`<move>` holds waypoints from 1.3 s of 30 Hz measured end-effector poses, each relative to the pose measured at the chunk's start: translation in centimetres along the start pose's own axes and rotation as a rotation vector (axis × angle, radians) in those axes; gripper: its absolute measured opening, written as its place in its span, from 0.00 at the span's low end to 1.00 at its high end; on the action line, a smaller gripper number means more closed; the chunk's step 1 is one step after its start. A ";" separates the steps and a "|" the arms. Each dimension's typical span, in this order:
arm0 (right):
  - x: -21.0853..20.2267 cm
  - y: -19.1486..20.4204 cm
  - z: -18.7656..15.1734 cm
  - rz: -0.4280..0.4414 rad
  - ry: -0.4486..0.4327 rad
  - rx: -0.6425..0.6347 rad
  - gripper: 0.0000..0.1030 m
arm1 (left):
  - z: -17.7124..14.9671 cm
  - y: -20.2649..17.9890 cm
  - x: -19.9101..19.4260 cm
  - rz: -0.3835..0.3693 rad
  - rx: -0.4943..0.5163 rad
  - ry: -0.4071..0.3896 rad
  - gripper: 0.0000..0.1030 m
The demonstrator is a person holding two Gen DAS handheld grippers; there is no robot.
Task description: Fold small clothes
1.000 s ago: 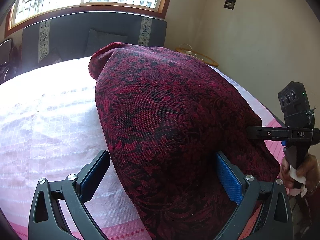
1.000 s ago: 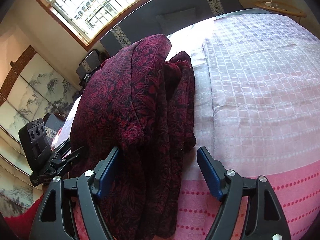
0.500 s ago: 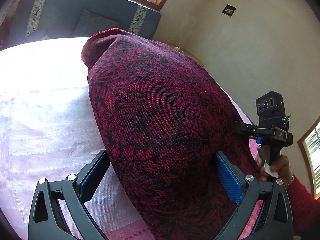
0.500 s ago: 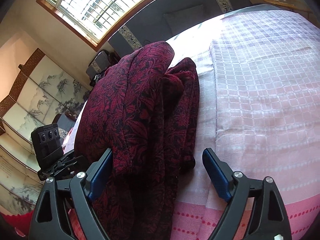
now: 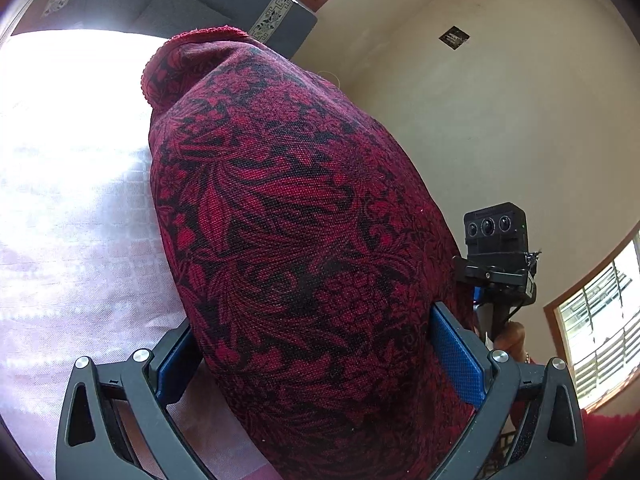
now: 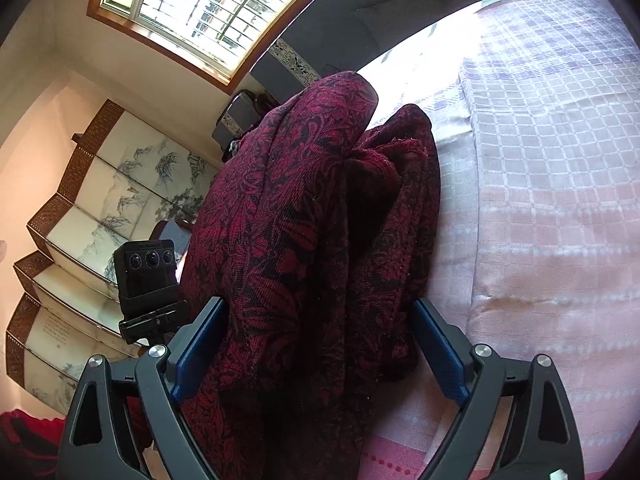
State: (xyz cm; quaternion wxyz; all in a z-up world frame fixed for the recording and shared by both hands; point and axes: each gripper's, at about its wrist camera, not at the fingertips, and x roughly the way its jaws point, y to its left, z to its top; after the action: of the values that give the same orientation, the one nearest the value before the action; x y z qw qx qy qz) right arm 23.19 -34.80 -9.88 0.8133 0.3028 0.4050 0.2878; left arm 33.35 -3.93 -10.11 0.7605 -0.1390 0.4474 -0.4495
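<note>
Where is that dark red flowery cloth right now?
The dark red cloth fills the middle of both wrist views, draped between the fingers of the left gripper and the right gripper, above the checked bedspread.

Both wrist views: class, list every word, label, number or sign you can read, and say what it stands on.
No text reads clearly in either view.
Dark square sign on the wall: marks too small to read.
Painted folding screen: lines of small writing on a lower panel, too blurred to read.
Camera mount on the other gripper: small markings, unreadable.
Red patterned garment: leaf pattern only, no label showing.
</note>
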 end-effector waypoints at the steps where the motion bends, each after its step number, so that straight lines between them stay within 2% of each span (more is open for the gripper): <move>1: 0.0 0.1 -0.1 -0.003 -0.003 -0.011 0.87 | -0.1 0.0 0.0 0.001 0.002 -0.002 0.98; 2: -0.2 0.2 -0.4 -0.001 -0.008 -0.017 0.86 | 0.0 0.0 0.0 0.000 0.002 -0.003 0.98; 4: -0.3 0.2 -0.4 0.002 -0.017 -0.018 0.77 | 0.1 0.2 0.0 0.002 0.002 -0.003 0.98; 6: 0.0 0.2 -0.5 -0.008 -0.013 -0.007 0.74 | 0.2 0.0 0.3 0.018 0.011 0.000 0.98; 12: -0.6 -0.4 -0.6 -0.002 -0.032 0.021 0.79 | 0.6 -0.4 0.6 0.030 0.029 -0.007 0.99; 16: -3.7 -0.7 -1.2 -0.026 -0.155 0.052 0.79 | -0.2 -0.7 0.6 0.053 0.046 -0.023 0.99; 18: -5.2 -1.4 -1.0 0.006 -0.201 0.075 0.79 | -0.2 -0.8 0.7 0.052 0.047 -0.023 0.99; 21: -5.4 -1.6 0.1 0.071 -0.212 0.100 0.79 | -0.3 -0.8 0.7 0.049 0.045 -0.028 1.00; 24: -3.7 -0.4 1.4 0.078 -0.169 0.059 0.77 | -0.4 -0.8 0.6 0.056 0.045 -0.034 1.00; 26: -2.3 0.1 2.1 0.078 -0.141 0.041 0.66 | -0.7 -0.8 0.5 0.063 0.046 -0.040 1.00; 27: -1.6 0.3 2.5 0.069 -0.127 0.034 0.40 | -0.8 -0.8 0.4 0.067 0.045 -0.044 1.00; 28: -1.1 0.5 2.8 0.038 -0.112 0.025 0.22 | -0.8 -0.9 0.3 0.074 0.044 -0.049 1.00; 31: -1.2 1.5 2.8 -0.025 -0.133 -0.010 0.18 | -1.1 -0.8 -0.1 0.089 0.035 -0.064 1.00; 35: -3.8 2.9 2.2 -0.118 -0.206 -0.096 0.13 | -1.6 -1.0 -0.5 0.104 0.048 -0.083 1.00; 39: -3.4 -0.1 1.8 -0.146 -0.168 -0.051 0.11 | -1.8 -1.4 -0.2 0.132 0.072 -0.064 1.00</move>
State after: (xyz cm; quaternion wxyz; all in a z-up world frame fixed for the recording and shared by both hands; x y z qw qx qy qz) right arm 22.97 -37.69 -7.44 0.8705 0.2748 0.3491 0.2117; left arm 31.10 -4.21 -10.14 0.8070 -0.0964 0.4146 -0.4095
